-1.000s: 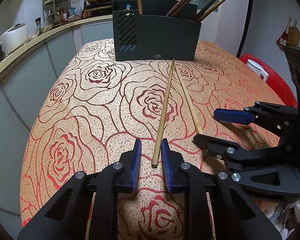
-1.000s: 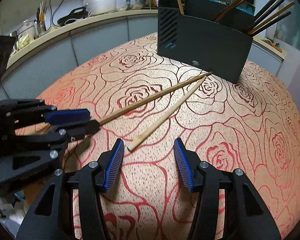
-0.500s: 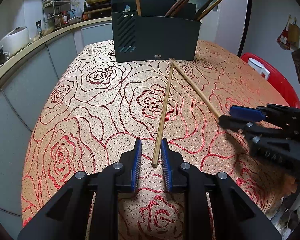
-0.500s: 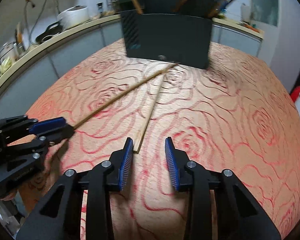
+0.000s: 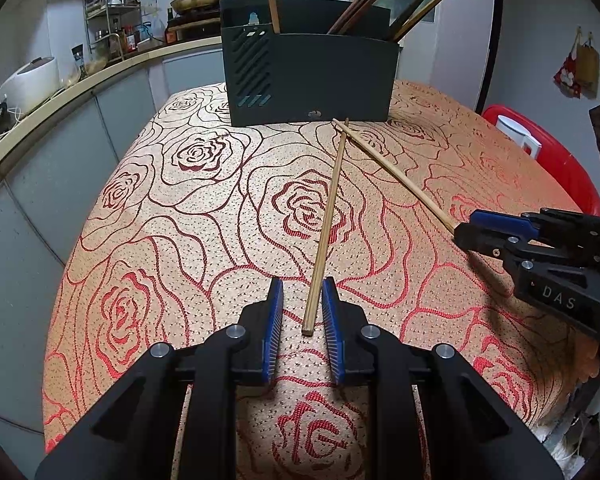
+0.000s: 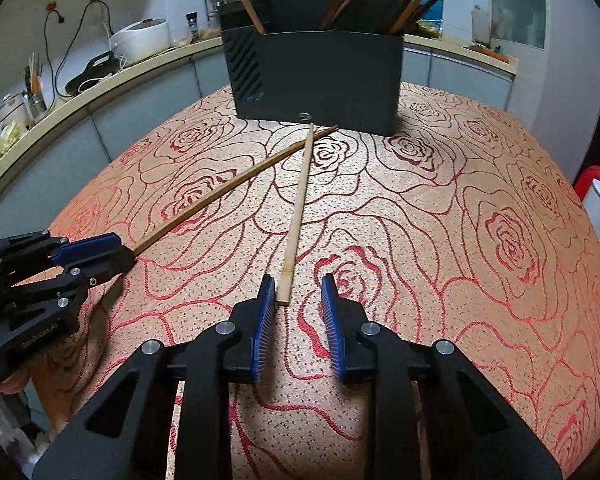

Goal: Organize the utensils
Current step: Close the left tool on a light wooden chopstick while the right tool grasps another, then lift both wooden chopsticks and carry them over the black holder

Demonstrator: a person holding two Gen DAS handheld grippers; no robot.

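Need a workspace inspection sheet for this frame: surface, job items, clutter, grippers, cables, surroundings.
Surface: table under an orange cloth with red rose pattern; no spills seen.
Job's things: left pale wooden chopstick and right pale wooden chopstick lie on the cloth, far tips crossed in front of the dark rectangular utensil holder, which holds more chopsticks.
Clutter: nothing seen.
Grippers: left gripper open, jaws either side of its chopstick's end, not touching. Right gripper jaws closing, chopstick end between them, not yet pinched.
Cables: dark cords hang on the wall above the counter; none on the table.
Surroundings: curved counter with white rice cooker; red plastic seat beside the table.
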